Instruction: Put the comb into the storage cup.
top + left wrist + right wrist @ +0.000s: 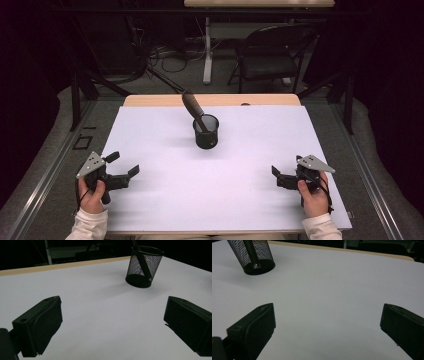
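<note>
— Where do we stand? Our left gripper (124,167) and right gripper (276,175) rest low over the white table (165,200), one at each near corner, jaws spread wide and holding nothing.

— And the thing we are after? The black mesh cup (206,131) sits well ahead of both grippers, roughly midway between them, toward the far edge. A dark-handled tool (193,106) stands in it, leaning up and away from us. From the left gripper the cup (144,266) lies ahead and to the right; from the right gripper it (253,256) lies ahead and to the left.

— What could go wrong from here? We judge the cup light and easy to tip. If one gripper pulls the slanted tool sideways while the other fails to steady the cup, the cup may topple or slide. A pinch on the smooth handle could also slip.
</note>
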Demonstrator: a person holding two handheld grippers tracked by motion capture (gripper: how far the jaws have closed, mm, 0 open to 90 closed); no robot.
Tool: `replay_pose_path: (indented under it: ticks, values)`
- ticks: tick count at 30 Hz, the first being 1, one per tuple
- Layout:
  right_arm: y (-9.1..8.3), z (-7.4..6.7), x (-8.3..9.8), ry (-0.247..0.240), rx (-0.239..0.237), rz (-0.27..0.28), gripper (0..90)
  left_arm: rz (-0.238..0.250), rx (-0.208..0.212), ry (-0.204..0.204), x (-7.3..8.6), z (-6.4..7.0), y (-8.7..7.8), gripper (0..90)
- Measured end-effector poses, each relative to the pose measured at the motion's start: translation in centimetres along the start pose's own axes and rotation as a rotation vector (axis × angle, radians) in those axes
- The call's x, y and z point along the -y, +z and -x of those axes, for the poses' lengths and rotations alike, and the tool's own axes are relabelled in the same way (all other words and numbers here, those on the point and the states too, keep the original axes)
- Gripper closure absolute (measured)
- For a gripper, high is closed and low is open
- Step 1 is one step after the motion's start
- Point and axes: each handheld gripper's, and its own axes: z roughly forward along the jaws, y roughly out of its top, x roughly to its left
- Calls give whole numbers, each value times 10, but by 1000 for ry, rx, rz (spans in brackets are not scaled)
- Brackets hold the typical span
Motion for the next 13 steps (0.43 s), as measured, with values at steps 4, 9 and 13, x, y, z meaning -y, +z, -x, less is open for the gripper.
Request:
replay_pose_path:
  ticks: [4, 9, 13]
  values:
    - [0, 0, 2, -2, -1, -1, 0, 1, -2, -4, 2, -1, 0, 23]
    - [2, 0, 4, 2, -4, -8, 0, -8, -5, -10, 4, -3, 1, 23]
    - [2, 0, 5, 0, -3, -13, 0, -18, -5, -8, 5, -4, 2, 22]
